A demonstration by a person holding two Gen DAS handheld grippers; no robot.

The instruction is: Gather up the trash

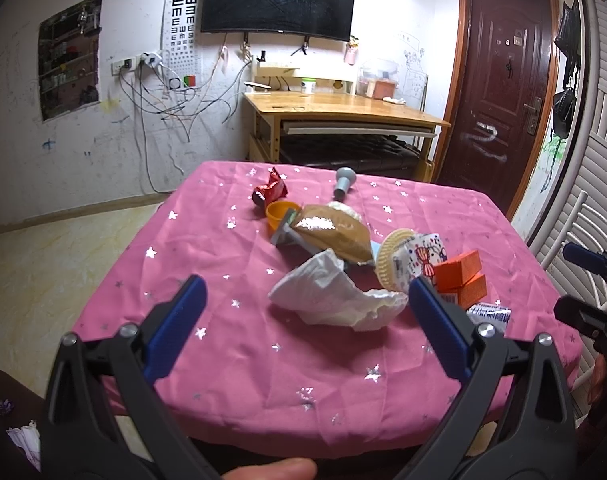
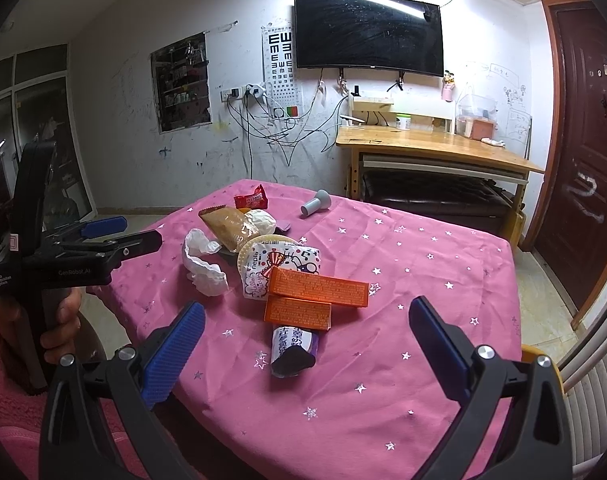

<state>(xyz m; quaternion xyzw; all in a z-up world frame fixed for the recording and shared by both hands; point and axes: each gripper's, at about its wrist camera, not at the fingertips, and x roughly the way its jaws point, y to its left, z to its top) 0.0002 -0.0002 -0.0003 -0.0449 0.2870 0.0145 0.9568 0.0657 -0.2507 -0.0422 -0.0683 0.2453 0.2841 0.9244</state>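
Now your left gripper (image 1: 303, 316) hovers with its jaws spread wide and empty, low over the near edge of the pink tablecloth (image 1: 223, 380). Straight ahead, between its fingers, lies a crumpled white tissue (image 1: 335, 300), long axis running left to right. Further right, your right gripper (image 2: 307, 344), also spread and empty, faces two orange boxes (image 2: 315, 296). The left is nearer the tissue.
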